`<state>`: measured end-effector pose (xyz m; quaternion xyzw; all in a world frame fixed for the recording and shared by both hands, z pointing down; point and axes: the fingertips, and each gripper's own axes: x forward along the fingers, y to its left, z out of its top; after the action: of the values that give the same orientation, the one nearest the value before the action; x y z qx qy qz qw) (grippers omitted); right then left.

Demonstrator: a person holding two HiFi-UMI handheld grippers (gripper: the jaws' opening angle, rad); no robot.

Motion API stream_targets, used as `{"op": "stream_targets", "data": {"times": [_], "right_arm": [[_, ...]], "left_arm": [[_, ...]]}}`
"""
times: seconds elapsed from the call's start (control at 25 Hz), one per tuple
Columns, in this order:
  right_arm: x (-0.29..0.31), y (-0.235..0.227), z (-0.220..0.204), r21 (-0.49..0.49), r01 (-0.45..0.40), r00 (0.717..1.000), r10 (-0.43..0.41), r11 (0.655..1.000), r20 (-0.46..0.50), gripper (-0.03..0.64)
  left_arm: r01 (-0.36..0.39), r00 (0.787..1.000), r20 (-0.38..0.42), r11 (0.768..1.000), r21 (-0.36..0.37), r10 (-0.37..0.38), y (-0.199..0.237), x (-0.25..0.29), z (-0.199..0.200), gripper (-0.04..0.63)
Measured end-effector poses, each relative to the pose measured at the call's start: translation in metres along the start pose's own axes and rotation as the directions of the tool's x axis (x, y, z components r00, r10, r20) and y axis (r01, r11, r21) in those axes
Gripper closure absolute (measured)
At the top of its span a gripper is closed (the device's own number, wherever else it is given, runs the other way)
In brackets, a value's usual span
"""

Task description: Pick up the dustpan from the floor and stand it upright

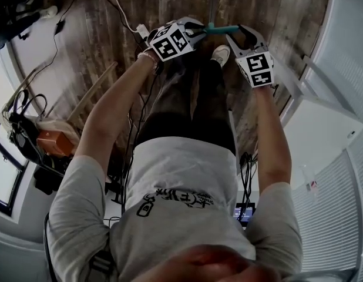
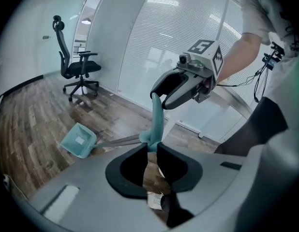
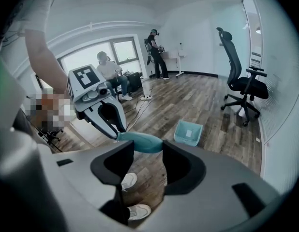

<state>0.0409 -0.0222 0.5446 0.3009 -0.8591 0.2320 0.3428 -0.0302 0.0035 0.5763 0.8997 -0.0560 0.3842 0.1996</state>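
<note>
The left gripper (image 2: 150, 148) is pinched narrow on the teal handle (image 2: 156, 115) of the dustpan (image 3: 188, 132), and the right gripper (image 3: 148, 146) clamps the same handle across wider-set jaws. The pan end sits tilted, low over the wooden floor (image 2: 33, 129) in front of the person; whether it touches the floor I cannot tell.

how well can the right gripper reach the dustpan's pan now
Probably not: the right gripper is shut on the teal handle, and the pan sits well beyond it at the pole's far end.
</note>
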Motion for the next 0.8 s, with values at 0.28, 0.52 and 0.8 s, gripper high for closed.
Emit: {"op": "stream_targets", "data": {"times": [0.28, 0.52, 0.8], "right_arm": [[-0.025, 0.001, 0.031, 0.024, 0.001, 1.0, -0.002, 1.0, 0.031, 0.451], [-0.049, 0.005, 0.045, 0.058, -0.006, 0.999, 0.004, 0.998, 0.041, 0.449], [-0.068, -0.005, 0.06, 0.088, -0.008, 0.999, 0.004, 0.996, 0.053, 0.446]], "left_arm": [[0.02, 1.0, 0.024, 1.0, 0.018, -0.02, -0.004, -0.029, 0.028, 0.545], [0.047, 0.999, 0.024, 0.998, 0.036, -0.048, -0.017, -0.045, 0.049, 0.549], [0.06, 0.998, 0.018, 0.996, 0.064, -0.062, -0.019, -0.055, 0.073, 0.552]]}}
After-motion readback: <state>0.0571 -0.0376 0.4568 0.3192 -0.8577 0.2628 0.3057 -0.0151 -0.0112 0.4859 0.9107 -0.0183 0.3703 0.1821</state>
